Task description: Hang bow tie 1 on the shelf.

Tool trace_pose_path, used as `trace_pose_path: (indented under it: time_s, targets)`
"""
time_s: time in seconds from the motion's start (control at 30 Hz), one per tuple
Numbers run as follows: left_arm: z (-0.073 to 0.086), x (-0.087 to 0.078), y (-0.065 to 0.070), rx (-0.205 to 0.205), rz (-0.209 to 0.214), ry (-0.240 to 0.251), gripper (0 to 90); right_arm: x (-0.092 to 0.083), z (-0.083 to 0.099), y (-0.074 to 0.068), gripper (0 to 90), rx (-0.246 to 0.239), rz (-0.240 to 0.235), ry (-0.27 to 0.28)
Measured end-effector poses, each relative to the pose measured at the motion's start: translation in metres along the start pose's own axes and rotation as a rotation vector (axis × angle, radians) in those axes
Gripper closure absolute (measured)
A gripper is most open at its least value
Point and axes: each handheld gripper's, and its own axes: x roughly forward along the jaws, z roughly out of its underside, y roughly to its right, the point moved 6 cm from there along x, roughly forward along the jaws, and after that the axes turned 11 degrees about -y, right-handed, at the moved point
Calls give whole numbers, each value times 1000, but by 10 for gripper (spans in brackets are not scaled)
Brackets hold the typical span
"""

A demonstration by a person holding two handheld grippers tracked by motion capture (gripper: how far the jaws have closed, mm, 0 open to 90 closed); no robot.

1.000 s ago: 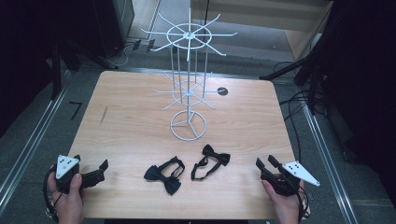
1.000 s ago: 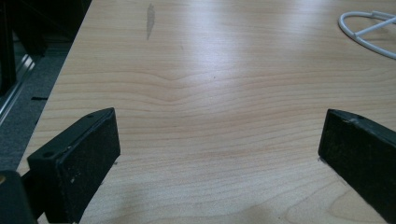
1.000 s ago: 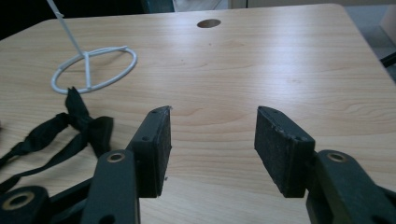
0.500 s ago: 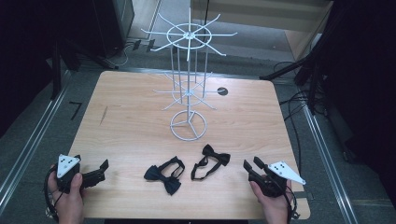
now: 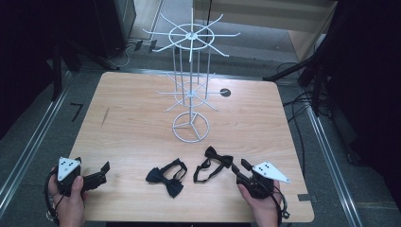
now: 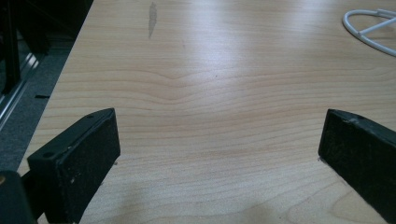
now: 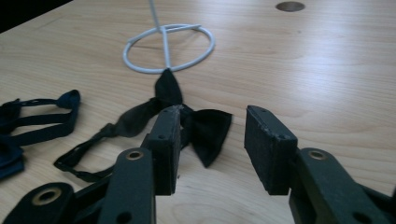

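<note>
black bow tie (image 5: 213, 163) is the target: it lies near the desk's front edge, right of centre, strap looped toward that edge, bow pointing at the white wire stand (image 5: 190, 85) base ring. navy bow tie (image 5: 166, 175) sits just beside it on the left, apart, not tangled.

right gripper (image 5: 240, 171) is at the front right, aimed at the black tie. jaws part open and have just been closing; nothing clamped yet. in the right gripper view the bow (image 7: 205, 128) sits just past the tips and off toward one pad, not between the pads (image 7: 267, 147). judgement: closing is early, so hold the gap until the fabric is inside.

to do it well:
- shift sideways so the knot lines up with the middle of the gap, then push on low over the wood
- pinch at the knot, not the strap; strap grab would likely let the bow dangle and swing
- keep the tips just off the desk so the pads don't snag or shove the tie toward the stand
- stay clear of the navy strap

left gripper (image 5: 94, 178) rests at the front left corner, jaws wide apart, bare wood between them in the left gripper view (image 6: 219, 154). leave it parked unless the stand needs steadying.
</note>
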Motion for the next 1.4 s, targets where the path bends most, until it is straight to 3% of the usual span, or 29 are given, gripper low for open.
trace_pose_path:
  time_s: [0.13,0.3,0.53,0.83,1.17,1.4]
  targets:
    - [0,0,0,8,2,-9,0,9,-4,-22,597,-61,-23,-11]
    - [0,2,2,20,8,-11,0,16,-7,-37,596,-88,-36,-22]
    - [0,1,1,11,5,-11,0,30,-13,-61,598,-72,-72,-28]
    - [0,2,3,26,5,-18,0,50,-20,-90,579,-90,-102,-42]
    - [0,2,3,23,9,-22,0,75,-19,-110,579,-48,-130,-88]
    - [0,3,3,26,10,-27,0,88,-18,-116,567,-35,-111,-128]
